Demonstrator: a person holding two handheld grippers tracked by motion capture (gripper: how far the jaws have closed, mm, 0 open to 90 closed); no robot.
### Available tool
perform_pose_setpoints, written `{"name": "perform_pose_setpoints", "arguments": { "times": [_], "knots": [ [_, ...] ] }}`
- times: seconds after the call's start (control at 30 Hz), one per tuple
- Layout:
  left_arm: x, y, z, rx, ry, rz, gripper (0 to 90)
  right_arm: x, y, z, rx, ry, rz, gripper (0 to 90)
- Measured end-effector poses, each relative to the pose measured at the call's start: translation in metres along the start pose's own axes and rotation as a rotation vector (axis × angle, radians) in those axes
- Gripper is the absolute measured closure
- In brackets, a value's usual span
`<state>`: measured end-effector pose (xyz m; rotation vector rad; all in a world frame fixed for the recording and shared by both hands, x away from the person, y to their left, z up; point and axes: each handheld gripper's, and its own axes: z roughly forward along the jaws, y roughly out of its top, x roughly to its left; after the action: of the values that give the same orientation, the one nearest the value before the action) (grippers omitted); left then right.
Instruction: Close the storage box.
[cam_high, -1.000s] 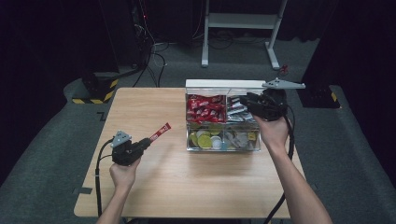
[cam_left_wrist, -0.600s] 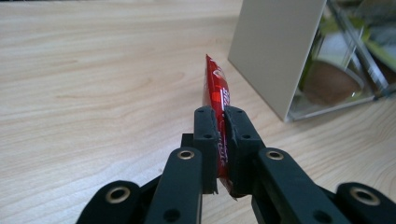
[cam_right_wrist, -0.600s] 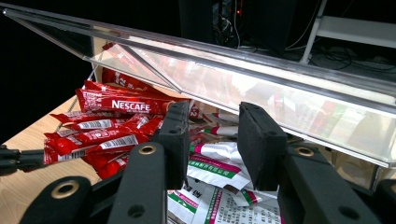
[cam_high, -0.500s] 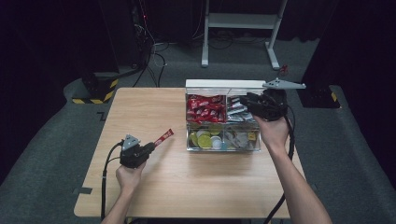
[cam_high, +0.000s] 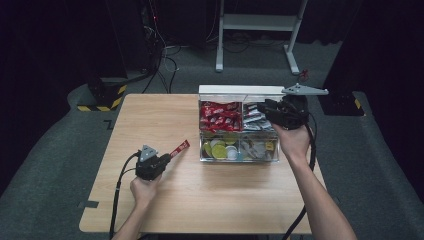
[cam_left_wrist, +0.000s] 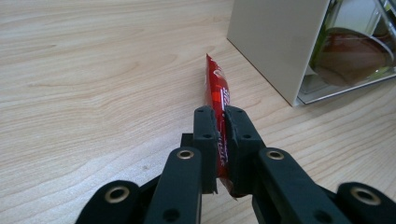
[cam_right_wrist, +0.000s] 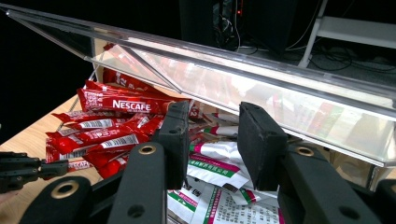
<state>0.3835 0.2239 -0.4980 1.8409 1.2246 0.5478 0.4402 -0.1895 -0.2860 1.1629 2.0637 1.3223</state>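
My left gripper is shut on a red sachet stick, low over the wooden table, left of the clear compartment box. In the left gripper view the sachet stands on edge between the jaws of the left gripper, its tip pointing at the box's side wall. My right gripper hovers over the box's back right compartment. In the right gripper view the right gripper is open with nothing between its pads. Beyond it lie red Nescafe sachets, white-and-green sachets and the raised clear lid.
The box's front compartments hold yellow and white round packs and other small items. Red sachets lie in the back left compartment. Bare tabletop lies in front of and left of the box. A metal stand is on the floor behind.
My left hand has sunk toward the table and drifted slightly right with the red sachet still gripped. The right gripper has stayed over the box.
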Motion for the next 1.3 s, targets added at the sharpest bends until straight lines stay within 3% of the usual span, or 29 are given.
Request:
{"name": "perform_pose_setpoints", "arguments": {
  "times": [0.2, 0.57, 0.93, 1.07, 1.3],
  "knots": [
    [0.001, -0.003, 0.005, 0.020, 0.002, -0.013, 83.7, -0.001, 0.000, 0.000, -0.003, 0.007, 0.001, 64.0],
    [0.001, -0.013, 0.014, 0.113, 0.007, -0.019, 81.9, -0.003, -0.002, 0.000, -0.011, 0.019, 0.005, 63.9],
    [0.002, -0.016, 0.018, 0.132, 0.005, -0.027, 79.8, -0.002, -0.001, -0.001, -0.014, 0.014, 0.001, 63.6],
    [0.006, -0.020, 0.014, 0.131, 0.015, -0.036, 72.7, -0.002, -0.002, -0.001, -0.017, 0.016, 0.001, 63.6],
    [0.016, -0.028, -0.006, 0.086, 0.020, -0.111, 52.3, -0.001, -0.002, -0.002, -0.015, 0.016, 0.002, 62.8]
  ]
}}
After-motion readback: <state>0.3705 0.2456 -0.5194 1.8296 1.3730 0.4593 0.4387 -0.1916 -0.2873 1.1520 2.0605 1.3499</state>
